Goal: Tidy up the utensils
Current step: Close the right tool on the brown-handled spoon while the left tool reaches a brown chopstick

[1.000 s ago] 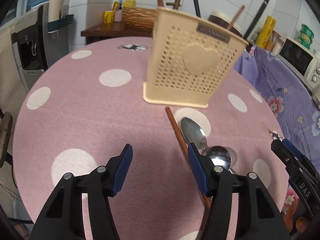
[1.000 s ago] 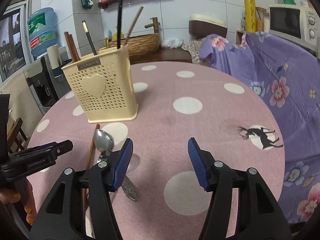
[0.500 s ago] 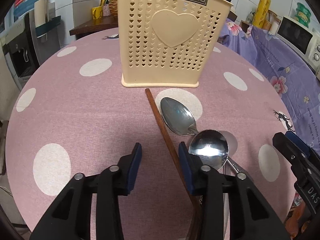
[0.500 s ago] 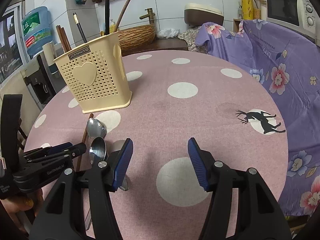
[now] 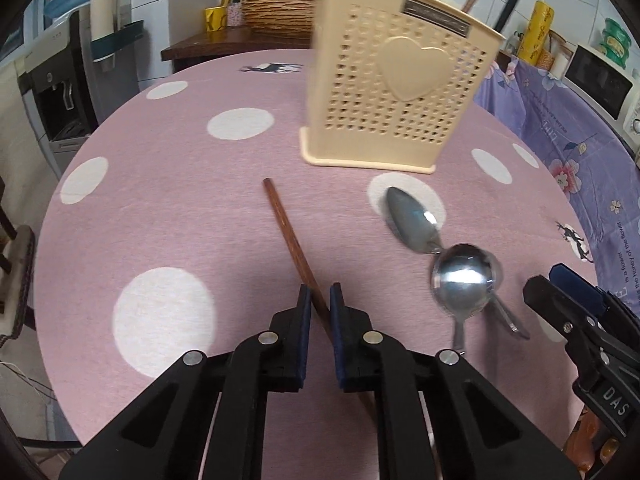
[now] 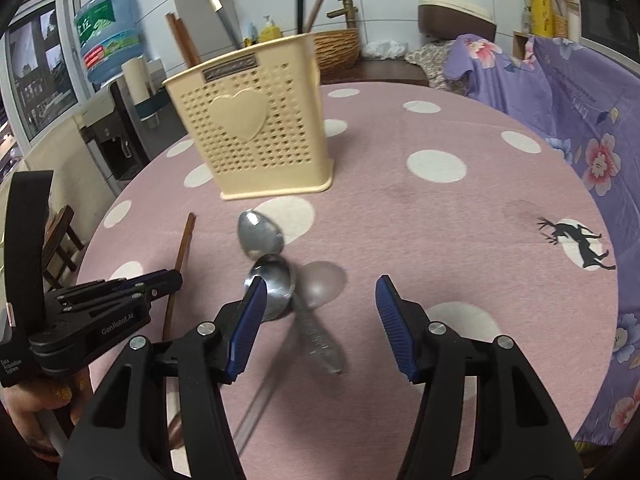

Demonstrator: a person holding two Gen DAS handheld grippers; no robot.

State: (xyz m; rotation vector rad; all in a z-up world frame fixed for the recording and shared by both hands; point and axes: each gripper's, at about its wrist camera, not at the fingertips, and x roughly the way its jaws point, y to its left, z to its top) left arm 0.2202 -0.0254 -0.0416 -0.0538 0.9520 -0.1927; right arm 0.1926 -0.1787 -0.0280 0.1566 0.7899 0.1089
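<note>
the left gripper [image 5: 319,300] is closing its blue pads on the brown wooden chopstick [image 5: 290,236], which runs between them; the gap is narrow and the pads sit right against the stick. from the pads the chopstick reaches toward 11 o'clock across the pink polka-dot tablecloth [image 5: 180,208], its far tip ending short of the cream utensil holder [image 5: 396,96] at 1 o'clock. toward 3 o'clock lie two metal spoons: the oval spoon [image 5: 410,220] nearer the holder, and the round spoon [image 5: 466,280] whose bowl meets the oval one's neck.

the left wrist view alone shows the stick passing between the pads. in the right wrist view the left gripper [image 6: 160,280] appears from the side at 9 o'clock, its jaws nearly together, and the chopstick [image 6: 182,252] is seen only above and below it; a hand [image 6: 24,408] grips it at the lower left edge.

the right gripper [image 6: 320,304] stands wide with nothing between its pads, hovering over the spoon handles. the round spoon [image 6: 276,280] lies just beside its left pad, partly hidden by it, and the oval spoon [image 6: 260,236] sits beyond at 11 o'clock. the utensil holder [image 6: 256,136] stands farther off at 11 o'clock, upright, with the heart facing the camera; only this view shows dark and brown sticks [image 6: 182,40] rising clearly out of its top. in the left view the right gripper [image 5: 576,312] shows only as a black tip with a blue pad at 3 o'clock.
</note>
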